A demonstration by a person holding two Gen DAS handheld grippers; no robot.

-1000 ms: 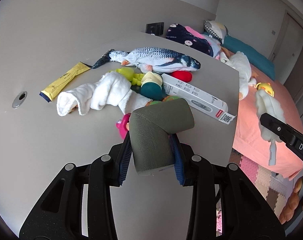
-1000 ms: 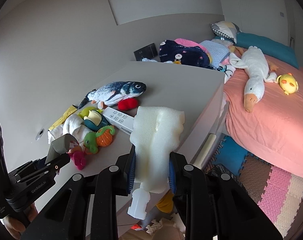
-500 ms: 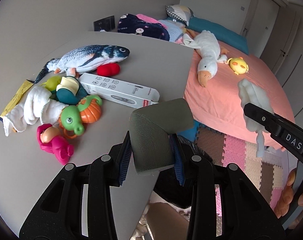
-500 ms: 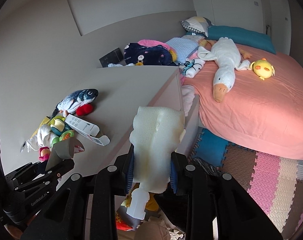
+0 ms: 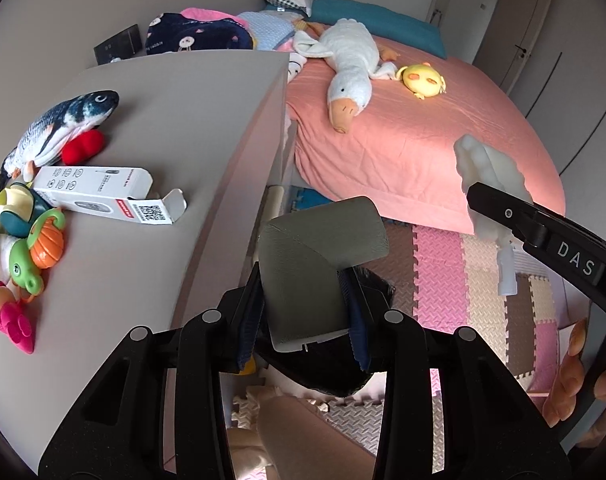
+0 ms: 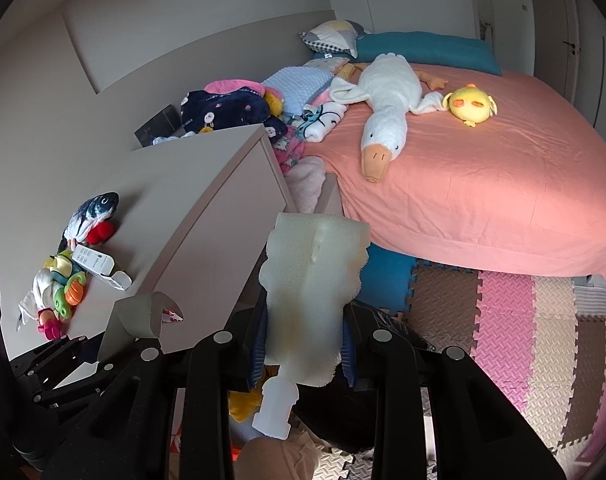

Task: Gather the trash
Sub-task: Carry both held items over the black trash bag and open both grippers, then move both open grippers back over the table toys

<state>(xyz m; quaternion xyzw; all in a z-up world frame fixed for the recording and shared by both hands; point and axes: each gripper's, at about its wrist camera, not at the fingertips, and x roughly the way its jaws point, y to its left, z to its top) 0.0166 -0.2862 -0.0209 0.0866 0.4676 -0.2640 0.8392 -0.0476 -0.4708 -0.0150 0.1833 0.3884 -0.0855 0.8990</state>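
My left gripper [image 5: 303, 316] is shut on a grey-green bent foam piece [image 5: 303, 272], which sticks up between the blue pads. It hangs just past the desk's edge, over a black bag [image 5: 331, 380] on the floor. My right gripper [image 6: 303, 344] is shut on a ragged white foam chunk [image 6: 311, 280] with a small white plastic piece [image 6: 275, 408] dangling below it. In the left wrist view the right gripper [image 5: 543, 236] and its white foam chunk [image 5: 487, 172] show at the right. The right wrist view shows the left gripper [image 6: 115, 348] and its grey piece [image 6: 135, 316] at lower left.
The grey desk [image 5: 183, 128] holds a fish plush [image 5: 63, 124], a white carton [image 5: 99, 196] and several toys. A pink bed [image 6: 483, 184] with a goose plush [image 6: 387, 112] and a yellow chick [image 6: 471, 104] lies beyond. Foam mats [image 6: 523, 320] cover the floor.
Both grippers swung right, off the desk top and out past its edge toward the bed, each keeping its piece. The black bag and floor mats came into view below.
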